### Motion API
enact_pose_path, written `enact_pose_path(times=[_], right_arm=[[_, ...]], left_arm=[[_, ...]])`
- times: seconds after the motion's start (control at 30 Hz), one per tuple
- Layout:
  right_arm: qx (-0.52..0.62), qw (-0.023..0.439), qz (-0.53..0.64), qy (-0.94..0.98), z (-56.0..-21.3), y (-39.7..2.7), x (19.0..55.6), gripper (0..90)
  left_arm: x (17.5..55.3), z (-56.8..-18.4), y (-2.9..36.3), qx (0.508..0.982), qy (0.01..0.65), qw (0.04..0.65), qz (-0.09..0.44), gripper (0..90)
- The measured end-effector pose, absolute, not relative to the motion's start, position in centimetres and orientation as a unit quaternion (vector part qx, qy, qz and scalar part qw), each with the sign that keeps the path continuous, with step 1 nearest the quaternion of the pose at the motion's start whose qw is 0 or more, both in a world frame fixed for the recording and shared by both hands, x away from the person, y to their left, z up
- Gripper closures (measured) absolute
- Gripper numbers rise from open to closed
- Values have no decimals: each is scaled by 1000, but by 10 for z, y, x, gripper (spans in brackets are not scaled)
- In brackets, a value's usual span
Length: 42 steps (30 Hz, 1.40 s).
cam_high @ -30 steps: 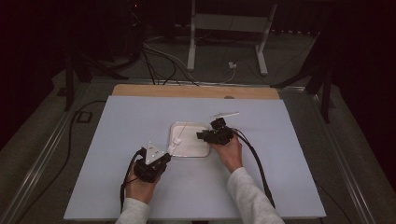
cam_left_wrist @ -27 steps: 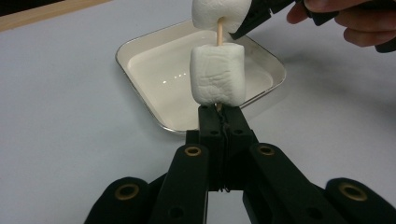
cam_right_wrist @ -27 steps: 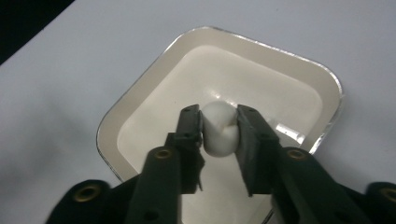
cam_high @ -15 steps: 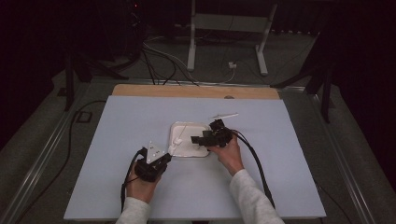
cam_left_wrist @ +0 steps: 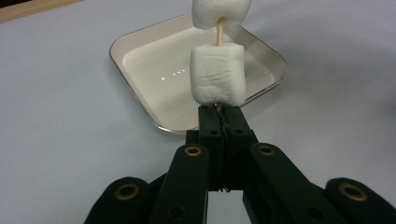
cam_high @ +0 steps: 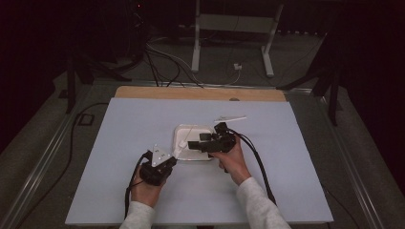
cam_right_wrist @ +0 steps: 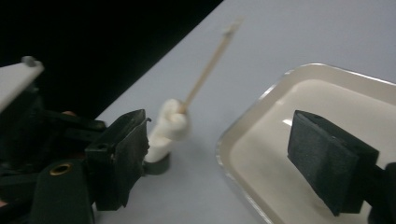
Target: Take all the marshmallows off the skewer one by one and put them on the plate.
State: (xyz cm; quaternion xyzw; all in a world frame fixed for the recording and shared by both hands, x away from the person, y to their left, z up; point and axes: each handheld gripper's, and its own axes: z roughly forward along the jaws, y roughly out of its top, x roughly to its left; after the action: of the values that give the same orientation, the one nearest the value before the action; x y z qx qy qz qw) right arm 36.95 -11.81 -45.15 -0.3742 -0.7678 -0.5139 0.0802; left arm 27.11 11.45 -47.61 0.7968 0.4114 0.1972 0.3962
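In the high view, the left gripper [cam_high: 173,153] sits at the near left corner of the white tray [cam_high: 206,131], holding a thin wooden skewer [cam_high: 182,141] that slants up over the tray's left edge, while the right gripper [cam_high: 195,144] hovers over the tray's near side, its jaws having just been opening with nothing between them. In the left gripper view, the jaws are pressed tight together on the skewer's [cam_left_wrist: 218,34] bottom end, and two marshmallows are threaded on it: the lower marshmallow [cam_left_wrist: 217,75] rests right against the jaw tips, and the upper marshmallow [cam_left_wrist: 220,10] sits just above it, both in front of the empty tray [cam_left_wrist: 135,91]. In the right gripper view, the wide-apart pads [cam_right_wrist: 331,161] frame the tray's [cam_right_wrist: 236,132] corner, and the loaded skewer [cam_right_wrist: 208,68] stands to the left of the tray. The marshmallows look light, soft and springy, likely to squash or tear under a hard pinch, so they are best taken gently across their flat sides. The skewer seems stiff but thin and snappable, and is best held low on its bare end.
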Motion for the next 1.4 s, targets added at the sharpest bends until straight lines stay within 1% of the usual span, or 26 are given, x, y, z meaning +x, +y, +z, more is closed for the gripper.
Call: enact_pose_path(times=[0.1, 0.23, 0.5, 0.53, 0.57, 0.63, 0.7, 0.87, 0.93, 1.1, 1.2, 1.23, 1.27, 1.33, 1.4], right_arm=[[-366, 92, -514, -770, -452, -112, 367, 260], [-362, 98, -511, -773, -454, -105, 365, 363], [-363, 132, -514, -765, -462, -97, 366, 580], [-364, 140, -514, -764, -462, -97, 366, 623], [-364, 140, -514, -764, -462, -97, 366, 623], [-361, 151, -516, -762, -463, -97, 366, 679], [-359, 151, -517, -762, -462, -97, 365, 727], [-359, 146, -517, -763, -458, -101, 365, 766], [-362, 140, -516, -764, -457, -103, 366, 773], [-364, 145, -519, -759, -454, -108, 368, 778], [-367, 145, -520, -758, -452, -111, 370, 780], [-371, 141, -523, -754, -451, -114, 371, 784], [-381, 135, -534, -742, -448, -120, 373, 787], [-392, 141, -551, -723, -442, -135, 379, 785], [-386, 126, -542, -736, -437, -141, 379, 785]], left_arm=[[271, -476, 114, 797, 409, 398, 195, 900], [271, -475, 112, 798, 405, 404, 193, 900], [269, -474, 109, 800, 394, 410, 191, 900], [269, -475, 108, 799, 395, 411, 192, 900], [269, -475, 108, 799, 394, 411, 192, 900], [269, -475, 108, 799, 395, 412, 191, 900], [269, -475, 108, 799, 395, 411, 190, 900], [269, -474, 108, 802, 392, 407, 194, 900], [269, -474, 108, 802, 391, 408, 194, 900], [268, -473, 106, 807, 383, 401, 203, 900], [268, -474, 106, 812, 380, 390, 209, 900], [268, -476, 105, 819, 377, 373, 219, 900], [267, -479, 107, 820, 379, 370, 217, 900], [268, -478, 112, 810, 381, 401, 197, 900], [267, -475, 108, 818, 362, 395, 209, 900]])
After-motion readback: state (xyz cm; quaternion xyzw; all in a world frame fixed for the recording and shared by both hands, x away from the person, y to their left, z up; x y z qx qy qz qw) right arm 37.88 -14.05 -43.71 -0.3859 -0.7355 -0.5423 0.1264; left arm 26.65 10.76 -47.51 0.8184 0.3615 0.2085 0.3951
